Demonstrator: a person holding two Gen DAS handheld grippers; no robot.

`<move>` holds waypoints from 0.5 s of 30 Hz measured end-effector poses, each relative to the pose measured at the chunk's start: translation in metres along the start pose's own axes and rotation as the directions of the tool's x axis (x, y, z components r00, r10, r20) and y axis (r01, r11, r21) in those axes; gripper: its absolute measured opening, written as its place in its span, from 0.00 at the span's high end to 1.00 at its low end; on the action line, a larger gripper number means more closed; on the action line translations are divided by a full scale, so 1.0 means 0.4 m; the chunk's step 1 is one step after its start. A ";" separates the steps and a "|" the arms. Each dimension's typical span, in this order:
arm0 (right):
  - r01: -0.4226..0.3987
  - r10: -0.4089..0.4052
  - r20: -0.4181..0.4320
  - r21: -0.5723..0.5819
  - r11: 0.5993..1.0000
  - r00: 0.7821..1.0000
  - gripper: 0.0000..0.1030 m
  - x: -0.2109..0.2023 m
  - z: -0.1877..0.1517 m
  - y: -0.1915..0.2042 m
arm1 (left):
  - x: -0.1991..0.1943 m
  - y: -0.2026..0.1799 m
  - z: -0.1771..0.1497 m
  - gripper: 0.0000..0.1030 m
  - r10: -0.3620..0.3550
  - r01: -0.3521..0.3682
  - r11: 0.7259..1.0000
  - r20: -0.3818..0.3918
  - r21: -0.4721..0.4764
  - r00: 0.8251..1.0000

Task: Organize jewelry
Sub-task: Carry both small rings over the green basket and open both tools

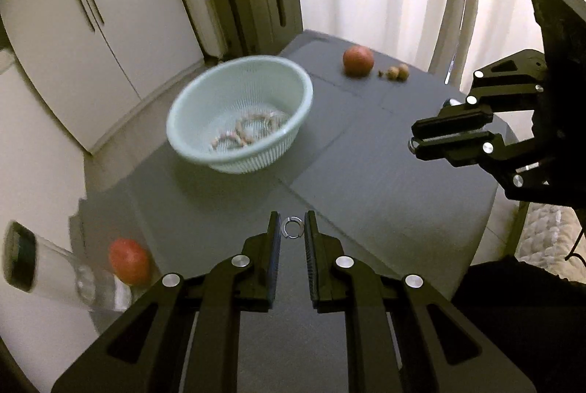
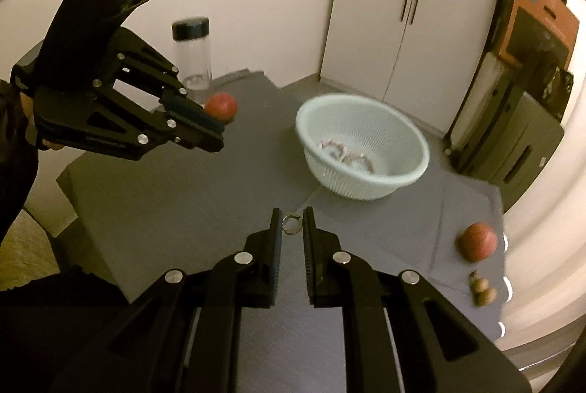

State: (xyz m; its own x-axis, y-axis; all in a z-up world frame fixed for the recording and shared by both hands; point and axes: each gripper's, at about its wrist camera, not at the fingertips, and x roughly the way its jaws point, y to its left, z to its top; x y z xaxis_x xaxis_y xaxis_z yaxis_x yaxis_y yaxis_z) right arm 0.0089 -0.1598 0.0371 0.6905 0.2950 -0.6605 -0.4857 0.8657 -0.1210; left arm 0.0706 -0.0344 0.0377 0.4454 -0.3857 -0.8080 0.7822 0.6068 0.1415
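Observation:
A pale green mesh basket (image 1: 205, 100) (image 2: 414, 140) stands on the grey table with beaded bracelets (image 1: 241, 129) (image 2: 344, 153) inside. My left gripper (image 1: 292, 228) holds a small silver ring (image 1: 292, 227) between its fingertips above the table. My right gripper (image 2: 292, 224) holds another silver ring (image 2: 291, 223) between its fingertips. The right gripper also shows in the left wrist view (image 1: 415, 140), with a ring at its tip. The left gripper shows in the right wrist view (image 2: 216, 133), held high left of the basket.
A red apple (image 1: 358, 60) (image 2: 477, 241) and small nuts (image 1: 397, 72) (image 2: 482, 290) lie near one table edge. A second apple (image 1: 129, 261) (image 2: 221, 104) sits by a clear jar with a black lid (image 1: 44, 268) (image 2: 193, 52). White cabinets and folded chairs stand behind.

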 end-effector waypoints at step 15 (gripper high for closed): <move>0.040 -0.040 0.038 -0.002 0.999 0.998 0.88 0.032 0.158 -0.135 | 0.038 0.091 0.190 0.88 -0.004 0.003 1.000 0.028 0.027 1.000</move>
State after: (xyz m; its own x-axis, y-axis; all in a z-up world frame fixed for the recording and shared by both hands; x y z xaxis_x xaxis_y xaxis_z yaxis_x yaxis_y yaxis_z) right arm 0.0777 -0.1774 0.0820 0.7289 0.2757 -0.6266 -0.4592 0.8757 -0.1489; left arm 0.1389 -0.0712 0.0739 0.4547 -0.4072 -0.7921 0.7948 0.5869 0.1545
